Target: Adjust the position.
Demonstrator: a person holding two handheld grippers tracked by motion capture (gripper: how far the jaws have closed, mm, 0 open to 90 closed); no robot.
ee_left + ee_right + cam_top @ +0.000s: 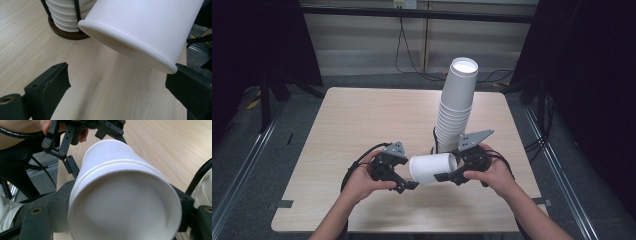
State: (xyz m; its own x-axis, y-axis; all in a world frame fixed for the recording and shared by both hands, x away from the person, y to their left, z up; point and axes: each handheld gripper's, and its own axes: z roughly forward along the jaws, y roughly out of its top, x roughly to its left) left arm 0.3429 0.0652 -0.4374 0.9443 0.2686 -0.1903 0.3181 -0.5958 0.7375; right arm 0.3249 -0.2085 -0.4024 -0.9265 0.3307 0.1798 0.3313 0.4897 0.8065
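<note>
A white paper cup lies on its side in the air just above the table, between my two grippers. My right gripper is shut on its base end, with a jaw on either side of the wall. The cup's open rim points at my left gripper, whose jaws stand open. The rim hangs above them and just meets the right-hand jaw's tip. A tall stack of white cups stands on a brown holder behind the held cup.
The light wooden table stretches bare to the left and back. Black upright rods of the holder stand close beside the held cup. The table's front edge runs under the person's forearms. Dark frames and cables lie beyond the table.
</note>
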